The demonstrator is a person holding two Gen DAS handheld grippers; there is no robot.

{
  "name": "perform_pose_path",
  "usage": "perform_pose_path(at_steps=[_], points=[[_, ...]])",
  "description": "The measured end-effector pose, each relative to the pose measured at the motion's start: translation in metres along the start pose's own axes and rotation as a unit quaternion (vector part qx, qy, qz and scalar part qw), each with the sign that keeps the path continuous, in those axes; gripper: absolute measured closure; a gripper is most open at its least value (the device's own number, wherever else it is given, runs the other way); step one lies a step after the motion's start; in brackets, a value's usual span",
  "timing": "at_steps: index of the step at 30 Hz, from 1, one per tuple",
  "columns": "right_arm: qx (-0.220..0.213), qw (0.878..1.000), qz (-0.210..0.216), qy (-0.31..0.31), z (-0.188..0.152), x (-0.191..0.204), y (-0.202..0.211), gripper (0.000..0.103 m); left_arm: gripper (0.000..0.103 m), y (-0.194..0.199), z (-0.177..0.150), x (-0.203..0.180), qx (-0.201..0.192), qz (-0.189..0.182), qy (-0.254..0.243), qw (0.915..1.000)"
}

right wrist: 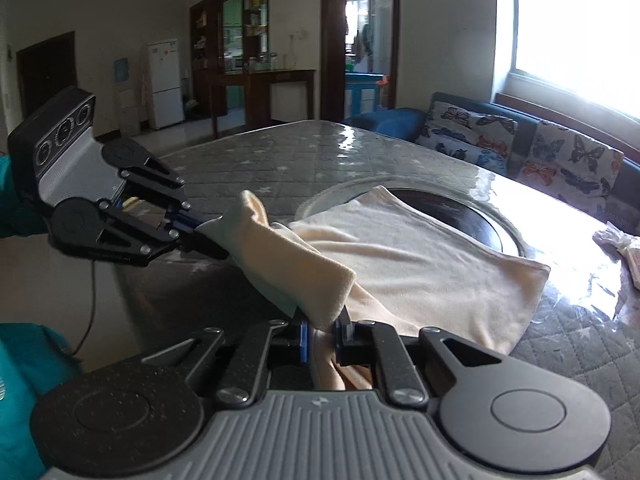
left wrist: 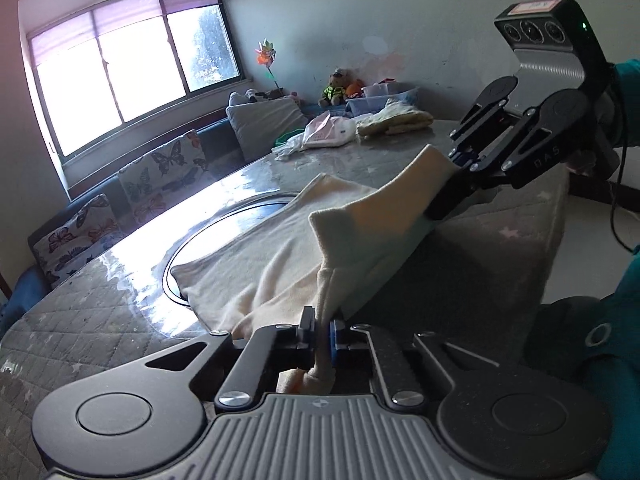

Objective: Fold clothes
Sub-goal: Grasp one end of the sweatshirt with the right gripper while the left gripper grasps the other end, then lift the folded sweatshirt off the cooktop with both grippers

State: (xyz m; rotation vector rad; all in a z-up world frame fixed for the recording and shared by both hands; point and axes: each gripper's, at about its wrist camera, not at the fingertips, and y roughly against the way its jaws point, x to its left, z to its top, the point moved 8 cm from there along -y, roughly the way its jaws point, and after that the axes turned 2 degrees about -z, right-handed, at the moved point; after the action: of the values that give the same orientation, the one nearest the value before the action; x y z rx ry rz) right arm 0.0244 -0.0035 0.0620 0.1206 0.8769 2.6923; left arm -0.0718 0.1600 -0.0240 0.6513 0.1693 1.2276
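A cream cloth garment (left wrist: pixel 260 256) lies on the grey quilted table (left wrist: pixel 80 320), partly over a round dark inset (left wrist: pixel 216 220). My left gripper (left wrist: pixel 322 336) is shut on the near edge of the cloth and lifts it off the table. My right gripper (left wrist: pixel 456 160) is shut on the other end of that lifted edge, so the cloth hangs taut between both. In the right wrist view, the right gripper (right wrist: pixel 322 336) pinches the cloth (right wrist: pixel 420 264) and the left gripper (right wrist: pixel 192 224) holds its far end at the left.
A pile of clothes and bags (left wrist: pixel 352 126) sits at the table's far end, with a plastic bin (left wrist: pixel 380 98) and soft toys (left wrist: pixel 334 90) behind. Butterfly cushions (left wrist: pixel 160 172) line a bench under the window. A white crumpled item (right wrist: pixel 620 244) lies at the table's right.
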Motion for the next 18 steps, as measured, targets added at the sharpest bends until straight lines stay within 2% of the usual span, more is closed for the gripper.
perform_pose_path(at_steps=[7, 10, 14, 18], points=[[0.016, 0.998, 0.053, 0.014, 0.003, 0.032, 0.05, 0.093, 0.096, 0.062, 0.009, -0.036, -0.007, -0.045, 0.012, 0.9989], [0.032, 0.997, 0.072, 0.023, 0.005, 0.046, 0.069, 0.093, 0.096, 0.077, 0.012, -0.048, -0.007, -0.058, 0.009, 0.9982], [0.04, 0.995, 0.082, 0.029, 0.008, 0.053, 0.077, 0.093, 0.096, 0.071, 0.015, -0.043, -0.008, -0.051, 0.015, 0.9985], [0.03, 0.997, 0.069, 0.013, 0.012, 0.04, 0.071, 0.093, 0.096, 0.058, 0.023, -0.028, -0.018, -0.042, 0.02, 0.9987]])
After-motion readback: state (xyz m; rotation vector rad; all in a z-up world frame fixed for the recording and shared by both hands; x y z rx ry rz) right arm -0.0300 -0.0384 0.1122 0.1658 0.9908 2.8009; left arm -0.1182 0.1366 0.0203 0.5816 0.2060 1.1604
